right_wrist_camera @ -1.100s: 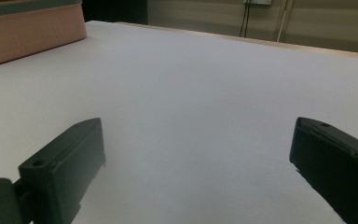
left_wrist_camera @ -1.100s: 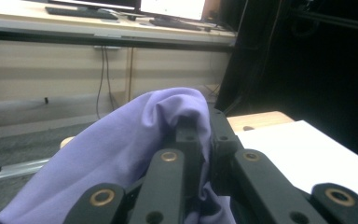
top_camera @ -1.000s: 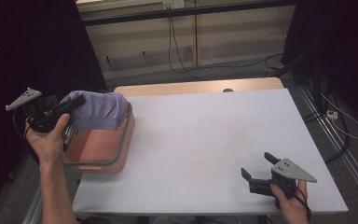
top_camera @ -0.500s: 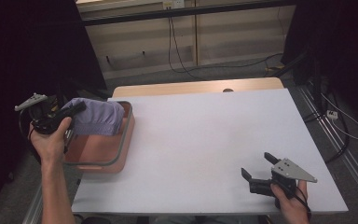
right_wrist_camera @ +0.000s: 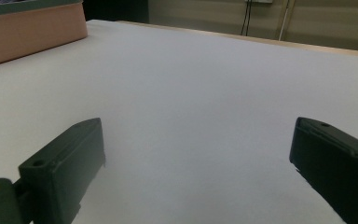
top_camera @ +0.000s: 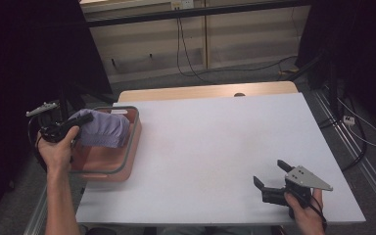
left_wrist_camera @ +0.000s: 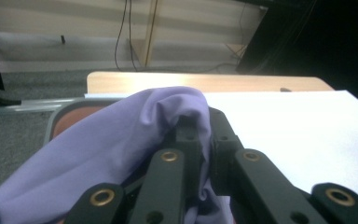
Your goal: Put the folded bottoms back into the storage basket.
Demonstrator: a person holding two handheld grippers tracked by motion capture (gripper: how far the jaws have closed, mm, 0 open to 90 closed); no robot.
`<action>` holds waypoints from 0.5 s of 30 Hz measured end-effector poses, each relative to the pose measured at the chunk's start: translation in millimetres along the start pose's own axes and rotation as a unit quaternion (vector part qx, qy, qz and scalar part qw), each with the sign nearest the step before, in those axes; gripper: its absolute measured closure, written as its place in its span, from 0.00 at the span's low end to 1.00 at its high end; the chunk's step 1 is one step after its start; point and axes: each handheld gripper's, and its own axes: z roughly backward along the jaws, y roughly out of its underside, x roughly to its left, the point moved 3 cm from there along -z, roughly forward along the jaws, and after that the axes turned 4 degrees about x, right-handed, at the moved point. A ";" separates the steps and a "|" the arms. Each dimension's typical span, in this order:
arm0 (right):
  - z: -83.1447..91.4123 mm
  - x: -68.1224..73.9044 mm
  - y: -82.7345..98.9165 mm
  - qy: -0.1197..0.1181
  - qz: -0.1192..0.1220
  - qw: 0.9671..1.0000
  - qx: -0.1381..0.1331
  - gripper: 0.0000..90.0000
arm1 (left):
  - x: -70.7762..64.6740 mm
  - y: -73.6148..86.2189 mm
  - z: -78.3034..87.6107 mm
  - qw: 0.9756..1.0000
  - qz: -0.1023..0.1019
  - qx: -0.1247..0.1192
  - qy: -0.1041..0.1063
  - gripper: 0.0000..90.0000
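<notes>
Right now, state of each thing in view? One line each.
left tool: shut on the purple cloth, held over the bin.
purple cloth: bunched, pinched at one edge, draped into the bin.
pink bin: upright at the table's left edge, open top, grey rim.
right tool: open, nothing between its jaws, low over the table's near right corner.
white table: bare across the middle.

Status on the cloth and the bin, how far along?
Done: the left gripper is shut on the purple cloth. In hand: the cloth hangs bunched over the pink bin, not yet released. Left: probably lowering or lifting it out; I cannot tell which. The right gripper rests open on the table.
</notes>
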 end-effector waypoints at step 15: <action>-1.7 1.3 0.4 -0.003 0.001 1.000 0.004 0.03 | 2.9 11.8 -24.3 0.999 0.003 0.050 0.001 0.96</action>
